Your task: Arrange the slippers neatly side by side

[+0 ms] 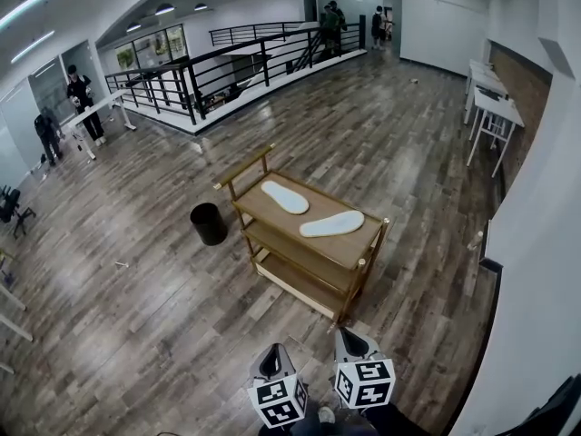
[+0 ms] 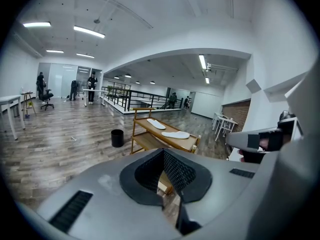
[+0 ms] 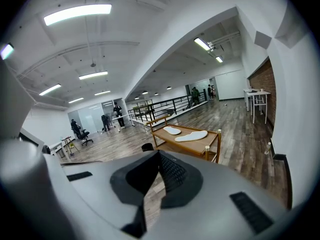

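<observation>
Two pale slippers lie sole-up on the top shelf of a wooden cart [image 1: 359, 248]. One slipper [image 1: 285, 197] is at the far left of the shelf, the other slipper [image 1: 332, 224] nearer and turned at an angle to it. They also show in the left gripper view as slippers [image 2: 175, 134] and in the right gripper view as slippers [image 3: 191, 136]. My left gripper [image 1: 270, 360] and right gripper [image 1: 353, 342] are at the bottom of the head view, well short of the cart, both shut and empty. The left gripper's jaws [image 2: 162, 176] and the right gripper's jaws [image 3: 156, 176] are closed together.
A black bin [image 1: 208, 223] stands on the wood floor left of the cart. White tables [image 1: 493, 107] line the right wall. A railing [image 1: 209, 71] fences a raised platform at the back. Several people stand far left and at the back.
</observation>
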Demonstrator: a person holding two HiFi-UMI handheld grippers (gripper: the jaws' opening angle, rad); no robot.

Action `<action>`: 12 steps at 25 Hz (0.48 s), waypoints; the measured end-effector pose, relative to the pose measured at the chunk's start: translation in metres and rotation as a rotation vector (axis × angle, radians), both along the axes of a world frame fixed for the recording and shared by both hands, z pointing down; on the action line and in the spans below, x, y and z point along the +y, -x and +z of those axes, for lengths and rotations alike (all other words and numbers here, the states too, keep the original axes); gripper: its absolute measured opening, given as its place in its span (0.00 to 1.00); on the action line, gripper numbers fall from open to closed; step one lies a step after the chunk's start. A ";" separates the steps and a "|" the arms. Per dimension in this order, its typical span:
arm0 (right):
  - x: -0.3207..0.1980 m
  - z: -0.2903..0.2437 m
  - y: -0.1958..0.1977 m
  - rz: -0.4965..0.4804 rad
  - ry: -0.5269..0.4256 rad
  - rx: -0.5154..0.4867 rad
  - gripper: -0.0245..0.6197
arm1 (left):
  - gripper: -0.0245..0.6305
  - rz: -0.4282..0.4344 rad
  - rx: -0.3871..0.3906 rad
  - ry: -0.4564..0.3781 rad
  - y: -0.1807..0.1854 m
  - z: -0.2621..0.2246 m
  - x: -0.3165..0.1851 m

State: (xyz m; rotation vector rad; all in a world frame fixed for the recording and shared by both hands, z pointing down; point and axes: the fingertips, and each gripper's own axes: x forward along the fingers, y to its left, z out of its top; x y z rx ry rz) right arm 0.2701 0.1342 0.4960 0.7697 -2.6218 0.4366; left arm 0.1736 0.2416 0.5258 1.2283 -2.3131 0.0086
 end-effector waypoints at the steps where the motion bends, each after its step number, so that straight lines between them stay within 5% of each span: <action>1: -0.003 0.000 0.004 -0.006 0.000 0.001 0.04 | 0.04 -0.005 0.000 -0.001 0.004 0.000 -0.003; 12: -0.043 0.009 0.067 -0.002 -0.013 0.019 0.04 | 0.04 0.014 -0.008 -0.012 0.070 0.004 -0.051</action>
